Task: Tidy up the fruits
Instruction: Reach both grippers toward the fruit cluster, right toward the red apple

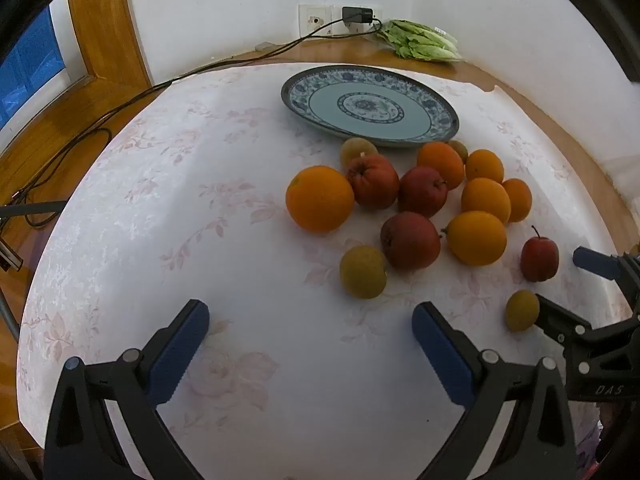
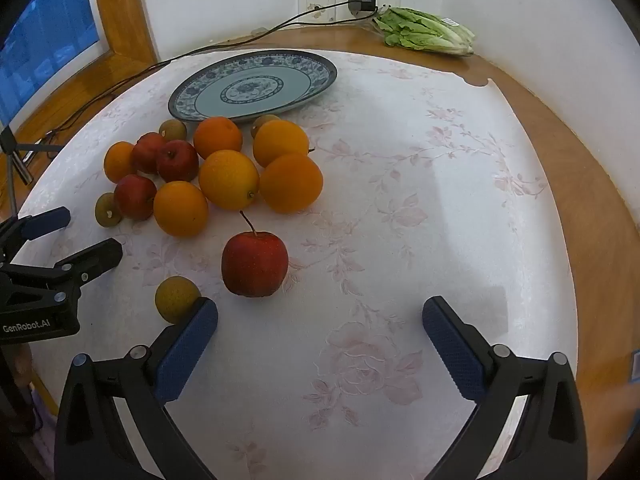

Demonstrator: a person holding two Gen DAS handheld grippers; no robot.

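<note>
No fruit had yet been placed on the blue-patterned plate (image 2: 256, 80), seen bare at 11 o'clock in the right wrist view. Oranges, red apples and small brownish-green fruits were clustered on the counter (image 2: 440, 200) just below it. Left tongs (image 1: 310, 344) and right tongs (image 2: 320, 342) were both spread wide, nothing grasped. The step was judged to be the opening approach. The lone red apple (image 2: 255, 264), at 11 o'clock ahead of the right tongs, was judged the likeliest first pick, requiring descent and closure around it.

Left gripper (image 1: 311, 324), right gripper (image 2: 320, 320): tilted downward, jaws wide, empty.
</note>
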